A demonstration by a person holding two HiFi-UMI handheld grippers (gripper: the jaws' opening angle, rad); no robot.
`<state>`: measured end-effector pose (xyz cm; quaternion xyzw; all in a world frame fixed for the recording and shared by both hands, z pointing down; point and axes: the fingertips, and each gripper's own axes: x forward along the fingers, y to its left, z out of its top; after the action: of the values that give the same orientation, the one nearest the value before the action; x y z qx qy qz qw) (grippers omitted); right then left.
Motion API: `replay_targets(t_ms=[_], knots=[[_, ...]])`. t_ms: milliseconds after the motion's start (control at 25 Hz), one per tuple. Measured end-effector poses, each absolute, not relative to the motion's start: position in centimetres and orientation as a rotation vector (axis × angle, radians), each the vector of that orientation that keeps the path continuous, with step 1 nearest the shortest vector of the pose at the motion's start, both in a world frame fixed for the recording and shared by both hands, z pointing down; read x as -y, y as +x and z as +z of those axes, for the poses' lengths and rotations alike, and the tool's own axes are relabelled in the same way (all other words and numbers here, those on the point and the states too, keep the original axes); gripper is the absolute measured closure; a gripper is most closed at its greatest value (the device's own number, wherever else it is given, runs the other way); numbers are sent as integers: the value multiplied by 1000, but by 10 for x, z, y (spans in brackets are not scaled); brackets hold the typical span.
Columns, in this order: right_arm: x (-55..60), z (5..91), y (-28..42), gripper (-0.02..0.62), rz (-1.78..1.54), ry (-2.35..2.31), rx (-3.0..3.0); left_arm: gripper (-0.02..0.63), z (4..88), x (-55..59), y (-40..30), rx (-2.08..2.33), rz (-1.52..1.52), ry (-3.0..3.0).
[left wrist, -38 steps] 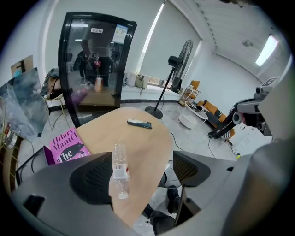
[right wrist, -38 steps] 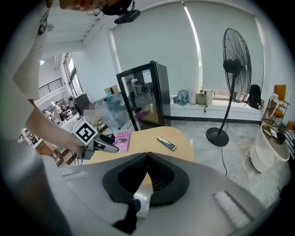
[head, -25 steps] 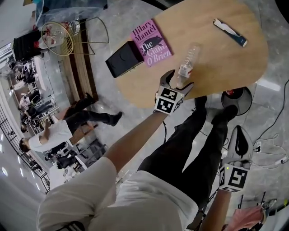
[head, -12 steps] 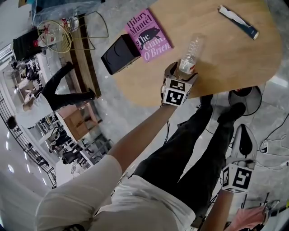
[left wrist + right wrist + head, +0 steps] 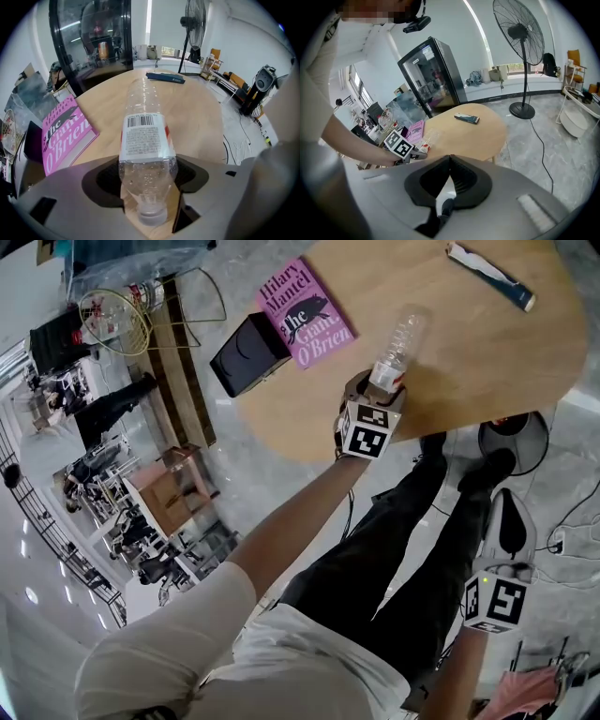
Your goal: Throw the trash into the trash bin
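A clear empty plastic bottle lies on its side on the rounded wooden table, near the table's front edge. In the left gripper view its capped neck points at the camera and its barcode label faces up. My left gripper points steeply down over the neck end. Its jaws have just been closing, and the dark pads now touch both sides of the bottle's shoulder. My right gripper hangs low beside the person's legs, off the table. Its jaws are shut with nothing between them.
A pink book and a black box lie at the table's left end, and a blue and white packet lies at the far side. A floor fan's base and cables are at the right. A wire basket stands at the far left.
My left gripper has come down over the bottle's neck end and its jaws have narrowed onto it. The right gripper has sunk slightly. People in the background have moved.
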<state>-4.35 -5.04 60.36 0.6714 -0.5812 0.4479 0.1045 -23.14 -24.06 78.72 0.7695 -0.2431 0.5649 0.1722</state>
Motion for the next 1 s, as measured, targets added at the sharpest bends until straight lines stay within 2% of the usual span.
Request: replay_targets(t_ms=[440,1000], knots=[[31,609,-42,584,1337,1968,1735,304,768,208,-208,576,1579,2255],[-37,620,-7,584,1348,2010,1721,304,764,93,-157,340,1624,2300]])
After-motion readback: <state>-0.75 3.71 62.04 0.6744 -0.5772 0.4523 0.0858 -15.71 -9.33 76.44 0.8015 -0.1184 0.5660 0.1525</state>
